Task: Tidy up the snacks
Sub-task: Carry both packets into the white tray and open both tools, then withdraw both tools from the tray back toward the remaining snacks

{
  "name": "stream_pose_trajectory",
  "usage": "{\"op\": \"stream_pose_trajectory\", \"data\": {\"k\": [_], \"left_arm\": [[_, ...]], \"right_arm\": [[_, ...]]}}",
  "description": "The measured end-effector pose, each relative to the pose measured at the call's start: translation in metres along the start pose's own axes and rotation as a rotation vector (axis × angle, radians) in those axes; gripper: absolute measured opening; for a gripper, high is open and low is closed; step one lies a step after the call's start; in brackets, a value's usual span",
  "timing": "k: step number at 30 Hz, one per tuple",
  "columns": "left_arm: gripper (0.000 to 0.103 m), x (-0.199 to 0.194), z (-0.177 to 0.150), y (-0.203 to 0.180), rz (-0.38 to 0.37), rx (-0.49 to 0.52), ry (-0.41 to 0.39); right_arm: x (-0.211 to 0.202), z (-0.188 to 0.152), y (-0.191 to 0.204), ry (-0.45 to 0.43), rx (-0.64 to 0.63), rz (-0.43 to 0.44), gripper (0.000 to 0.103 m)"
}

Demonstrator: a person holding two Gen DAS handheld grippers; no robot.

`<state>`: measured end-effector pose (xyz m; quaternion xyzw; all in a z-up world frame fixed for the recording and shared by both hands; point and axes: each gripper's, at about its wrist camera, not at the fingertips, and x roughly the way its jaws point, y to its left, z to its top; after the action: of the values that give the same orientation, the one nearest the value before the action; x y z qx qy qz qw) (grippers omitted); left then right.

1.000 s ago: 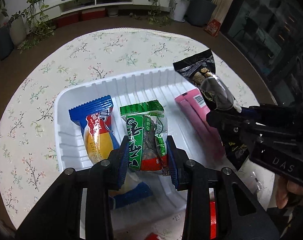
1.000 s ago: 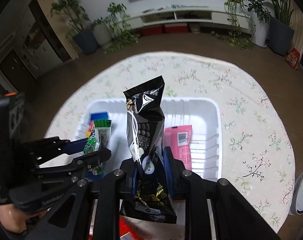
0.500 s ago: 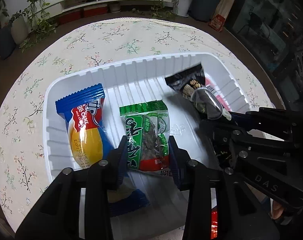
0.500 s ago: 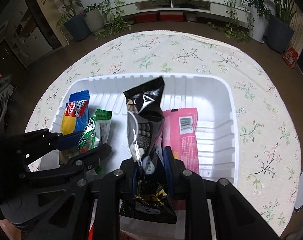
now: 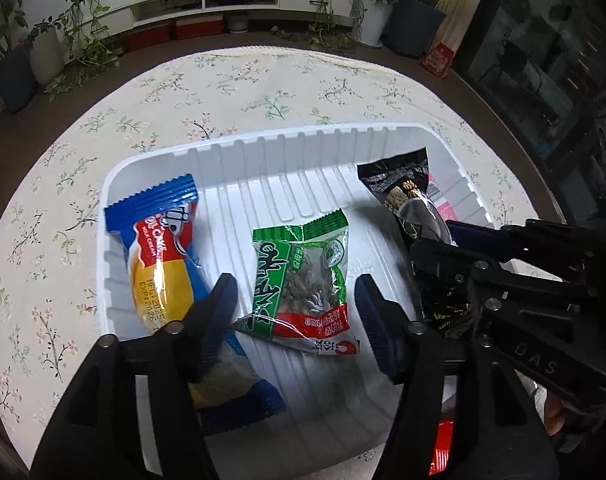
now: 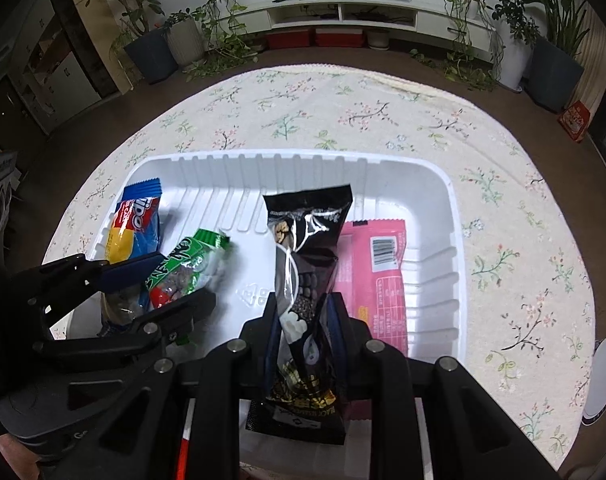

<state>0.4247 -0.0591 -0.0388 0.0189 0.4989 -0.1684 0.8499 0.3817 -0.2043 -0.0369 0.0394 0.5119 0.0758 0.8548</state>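
A white ribbed tray (image 5: 263, 148) (image 6: 383, 160) sits on the floral tablecloth. In it lie a blue, red and yellow cake packet (image 5: 159, 256) (image 6: 135, 228) at the left, a green snack packet (image 5: 303, 280) (image 6: 183, 268) in the middle and a pink packet (image 6: 379, 264) at the right. My left gripper (image 5: 299, 320) is open, its jaws apart on either side of the green packet, which lies loose between them. My right gripper (image 6: 303, 328) is shut on a black snack bag (image 6: 303, 272) (image 5: 407, 204), held over the tray beside the pink packet.
The round table has a floral cloth (image 6: 343, 108). A white round object (image 6: 601, 380) sits at the table's right edge. Potted plants (image 6: 183, 36) and a low white shelf (image 6: 343, 12) stand on the floor beyond.
My left gripper has opened and let go of the green packet, which now lies in the tray. My right gripper has brought the black bag lower into the tray.
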Motion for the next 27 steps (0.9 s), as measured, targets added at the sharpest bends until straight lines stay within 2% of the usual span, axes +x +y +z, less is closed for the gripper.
{"op": "stream_pose_trajectory", "data": {"k": [2, 5, 7, 9, 10, 11, 16, 18, 21, 25, 27], "left_arm": [[0.072, -0.006, 0.001, 0.003, -0.009, -0.017, -0.013], [0.08, -0.021, 0.0, 0.006, -0.031, -0.043, -0.043], [0.084, -0.031, -0.001, 0.004, -0.041, -0.045, -0.055], [0.093, -0.046, -0.004, 0.0, -0.045, -0.039, -0.074], [0.1, -0.054, -0.007, -0.002, -0.045, -0.034, -0.086], [0.103, -0.065, -0.009, -0.003, -0.046, -0.03, -0.106], [0.103, -0.116, -0.029, 0.002, 0.01, -0.023, -0.194], [0.103, -0.14, -0.046, 0.002, 0.016, 0.005, -0.249], [0.103, -0.176, -0.077, 0.004, 0.07, 0.037, -0.326], [0.103, -0.197, -0.119, 0.018, 0.076, -0.046, -0.256], [0.103, -0.207, -0.147, 0.026, 0.023, -0.088, -0.264]], "right_arm": [[-0.006, 0.0, -0.003, -0.012, 0.003, -0.03, 0.041], [-0.017, 0.001, -0.007, -0.037, 0.012, -0.053, 0.055], [-0.026, 0.002, -0.009, -0.052, 0.016, -0.055, 0.059], [-0.035, 0.004, -0.009, -0.069, 0.017, -0.05, 0.06], [-0.042, 0.003, -0.009, -0.078, 0.018, -0.046, 0.062], [-0.046, 0.003, -0.009, -0.084, 0.02, -0.043, 0.067], [-0.092, -0.01, -0.014, -0.17, 0.067, 0.033, 0.081], [-0.112, -0.018, -0.015, -0.208, 0.076, 0.064, 0.084], [-0.142, -0.036, -0.016, -0.266, 0.092, 0.127, 0.089], [-0.176, -0.072, -0.022, -0.332, 0.137, 0.193, 0.094], [-0.189, -0.095, -0.025, -0.341, 0.164, 0.242, 0.094]]}}
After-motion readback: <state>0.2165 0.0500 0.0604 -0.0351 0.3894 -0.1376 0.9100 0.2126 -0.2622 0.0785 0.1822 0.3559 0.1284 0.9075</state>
